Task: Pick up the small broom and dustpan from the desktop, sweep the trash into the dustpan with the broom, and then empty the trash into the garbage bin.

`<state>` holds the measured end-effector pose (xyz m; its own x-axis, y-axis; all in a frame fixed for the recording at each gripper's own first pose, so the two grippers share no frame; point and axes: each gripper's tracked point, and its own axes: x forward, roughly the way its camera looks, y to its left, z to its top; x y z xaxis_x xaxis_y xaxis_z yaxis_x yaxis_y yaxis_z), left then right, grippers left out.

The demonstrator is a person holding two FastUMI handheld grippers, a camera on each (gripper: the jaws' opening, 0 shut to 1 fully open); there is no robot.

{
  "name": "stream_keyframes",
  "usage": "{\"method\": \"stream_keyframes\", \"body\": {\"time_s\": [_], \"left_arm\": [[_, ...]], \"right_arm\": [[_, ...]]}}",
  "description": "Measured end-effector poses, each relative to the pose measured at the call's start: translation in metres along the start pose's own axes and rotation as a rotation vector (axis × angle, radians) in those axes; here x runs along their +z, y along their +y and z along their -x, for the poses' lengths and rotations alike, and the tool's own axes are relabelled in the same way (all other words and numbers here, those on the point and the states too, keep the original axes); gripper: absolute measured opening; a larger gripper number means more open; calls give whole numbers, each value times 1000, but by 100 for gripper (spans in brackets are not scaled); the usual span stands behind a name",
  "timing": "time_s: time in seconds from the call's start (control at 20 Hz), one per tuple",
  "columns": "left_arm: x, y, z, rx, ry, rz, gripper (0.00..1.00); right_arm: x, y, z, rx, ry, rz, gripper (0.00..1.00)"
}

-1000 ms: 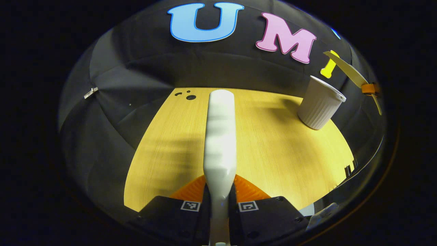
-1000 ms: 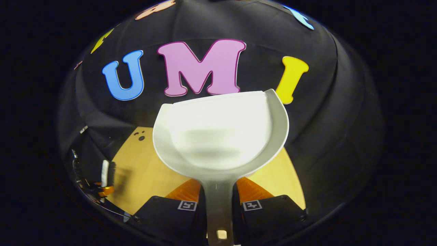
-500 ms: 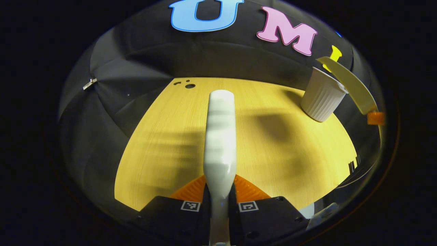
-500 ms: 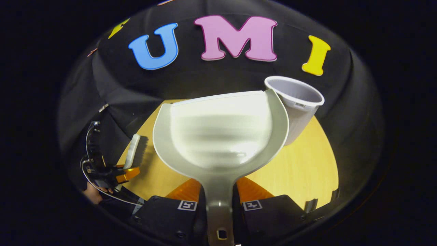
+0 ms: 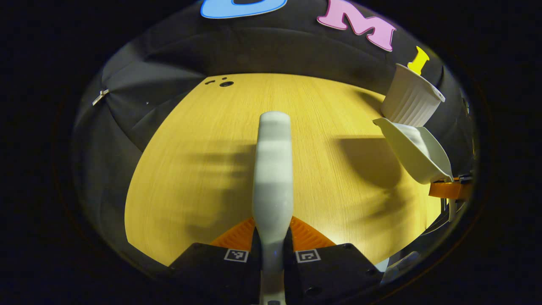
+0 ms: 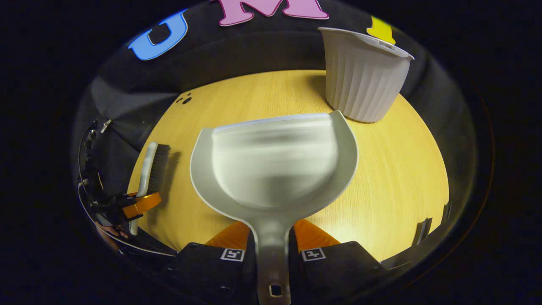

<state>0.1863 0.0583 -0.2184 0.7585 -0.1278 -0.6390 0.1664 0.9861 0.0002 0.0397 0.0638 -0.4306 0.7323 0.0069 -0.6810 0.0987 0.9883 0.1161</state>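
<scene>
Your left gripper (image 5: pixel 272 237) clamps the broom (image 5: pixel 273 169); your right gripper (image 6: pixel 272 243) clamps the dustpan (image 6: pixel 275 165), seemingly empty, near the bin (image 6: pixel 362 76).

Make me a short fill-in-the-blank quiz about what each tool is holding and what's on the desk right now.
1. The right tool grips the handle of the ____.
2. The left tool is shut on the handle of the ____.
3. The ribbed white bin stands ____ on the wooden desk.
4. The dustpan pan looks ____ of trash.

Missing words: dustpan; broom; upright; empty
</scene>
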Motion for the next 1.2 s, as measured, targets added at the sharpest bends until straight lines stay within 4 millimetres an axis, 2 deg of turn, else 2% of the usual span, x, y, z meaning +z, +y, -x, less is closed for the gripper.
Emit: {"method": "stream_keyframes", "body": {"time_s": [0.15, 0.2, 0.35, 0.55, 0.6, 0.65, 0.7, 0.75, 0.8, 0.85, 0.9, 0.95, 1.05, 1.1, 1.2], "left_arm": [[2, -3, -17, 34, 46, -20, 27], [3, -7, -16, 39, 59, -14, 27], [-2, -8, -25, 56, 100, -25, 27], [-4, -8, -27, 108, 127, -23, 29], [-5, -10, -26, 120, 132, -17, 33], [-6, -14, -27, 128, 137, -15, 31], [-6, -16, -28, 127, 138, -21, 36], [-7, -19, -27, 126, 136, -28, 33], [-6, -20, -26, 129, 136, -30, 39], [-6, -20, -23, 133, 132, -25, 41], [-3, -20, -21, 136, 118, -16, 43], [-5, -21, -17, 132, 97, -7, 61], [3, -24, -5, 127, 62, 11, 96], [2, -24, 3, 142, 61, 19, 96], [5, -25, 23, 167, 19, 34, 97]], "right_arm": [[-8, -2, -26, -20, 44, 4, 34], [-10, -3, -33, -30, 60, 2, 34], [-19, -4, -45, -27, 114, -10, 34], [-27, -5, -51, -19, 142, -1, 34], [-29, -4, -51, -13, 158, -7, 35], [-32, -3, -52, -4, 180, -7, 35], [-34, -3, -53, 4, 200, -1, 41], [-34, -1, -52, 21, 203, 4, 32], [-32, 1, -53, 33, 202, 8, 38], [-29, 1, -54, 44, 198, 8, 39], [-29, 2, -54, 58, 199, 8, 48], [-29, 5, -52, 78, 194, 7, 55], [-24, 4, -47, 81, 165, 15, 85], [-20, 4, -44, 82, 144, 19, 100], [-15, 5, -34, 82, 108, 26, 99]]}}
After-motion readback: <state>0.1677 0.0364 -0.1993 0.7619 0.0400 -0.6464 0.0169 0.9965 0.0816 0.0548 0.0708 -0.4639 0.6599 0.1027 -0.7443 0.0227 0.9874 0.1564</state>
